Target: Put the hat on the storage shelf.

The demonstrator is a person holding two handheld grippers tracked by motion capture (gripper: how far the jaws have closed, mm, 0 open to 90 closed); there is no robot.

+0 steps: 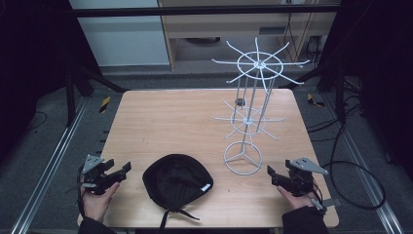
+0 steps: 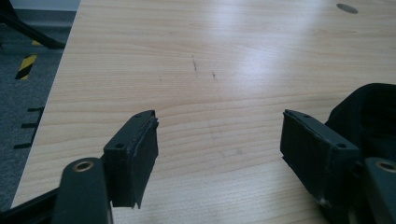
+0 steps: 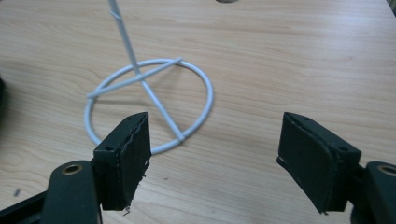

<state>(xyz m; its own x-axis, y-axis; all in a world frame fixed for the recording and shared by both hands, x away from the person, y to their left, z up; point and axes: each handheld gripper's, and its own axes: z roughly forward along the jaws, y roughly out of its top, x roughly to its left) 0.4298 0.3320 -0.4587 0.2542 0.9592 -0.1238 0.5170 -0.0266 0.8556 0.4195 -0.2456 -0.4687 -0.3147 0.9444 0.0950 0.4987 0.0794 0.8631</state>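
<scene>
Two grippers are resting low over the near edge of a wooden table point(image 1: 160, 117), one in each of the person's hands, and both are standing with their jaws wide apart and nothing between them. In the high view the left gripper point(image 1: 124, 170) is sitting at the near left corner, pointing toward the middle of the table, just beside a black cap point(image 1: 176, 182) without touching it. The cap is lying near the front edge, roughly midway between the two hands, with its opening facing up, a small white label showing at its right rim and a strap trailing off toward the person. In the left gripper view the cap point(image 2: 369, 112) is showing as a dark shape behind the jaw on the right, while bare wood is lying between the jaws of the left gripper point(image 2: 219, 140).

The right gripper point(image 1: 271, 174) is sitting at the near right corner, aiming inward toward a white wire rack point(image 1: 249, 114). The rack is standing upright on the right half of the table, on a ring base with three spokes, carrying two tiers of radiating hooks, the upper one wider. In the right gripper view the ring base point(image 3: 149, 102) is lying just beyond the jaw on the left, with the right gripper point(image 3: 215, 140) open over plain tabletop, apart from the wire
</scene>
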